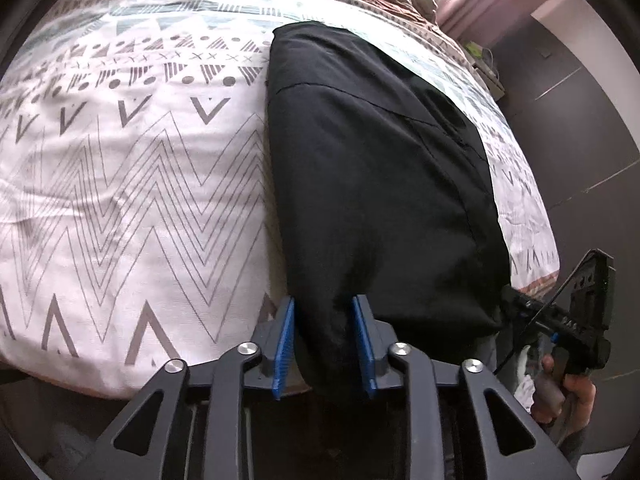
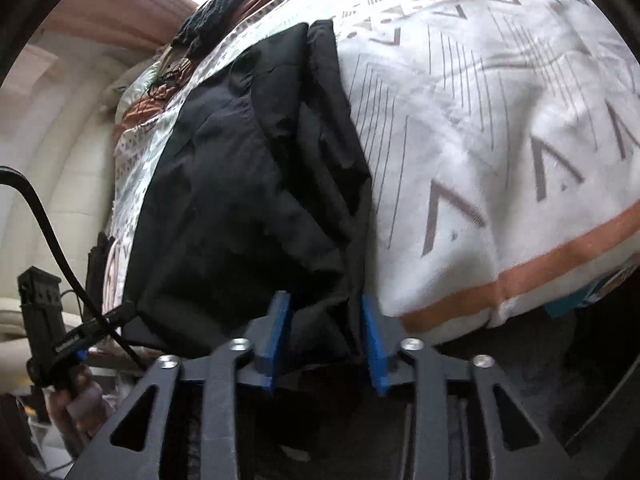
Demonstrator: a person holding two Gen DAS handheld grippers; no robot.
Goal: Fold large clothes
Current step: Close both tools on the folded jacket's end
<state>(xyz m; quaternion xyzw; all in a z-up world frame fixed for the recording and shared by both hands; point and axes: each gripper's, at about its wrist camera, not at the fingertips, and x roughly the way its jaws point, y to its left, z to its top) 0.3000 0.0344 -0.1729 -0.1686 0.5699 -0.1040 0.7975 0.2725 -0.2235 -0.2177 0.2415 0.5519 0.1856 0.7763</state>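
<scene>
A large black garment (image 1: 372, 168) lies lengthwise on a bed, folded into a long strip; it also shows in the right wrist view (image 2: 248, 184). My left gripper (image 1: 325, 320) is shut on its near left corner, with a thick bunch of black cloth between the blue pads (image 1: 285, 336). My right gripper (image 2: 325, 320) is shut on the near right corner, with cloth bunched between its blue pads (image 2: 374, 336). Each gripper shows in the other's view, the right one (image 1: 576, 320) and the left one (image 2: 52, 320), at the garment's near edge.
The bed is covered by a white quilt (image 1: 120, 184) with grey zigzag and triangle patterns and an orange band (image 2: 520, 272) near its edge. Rumpled bedding and dark clothes (image 2: 216, 20) lie at the far end. Dark floor (image 1: 580, 120) is beside the bed.
</scene>
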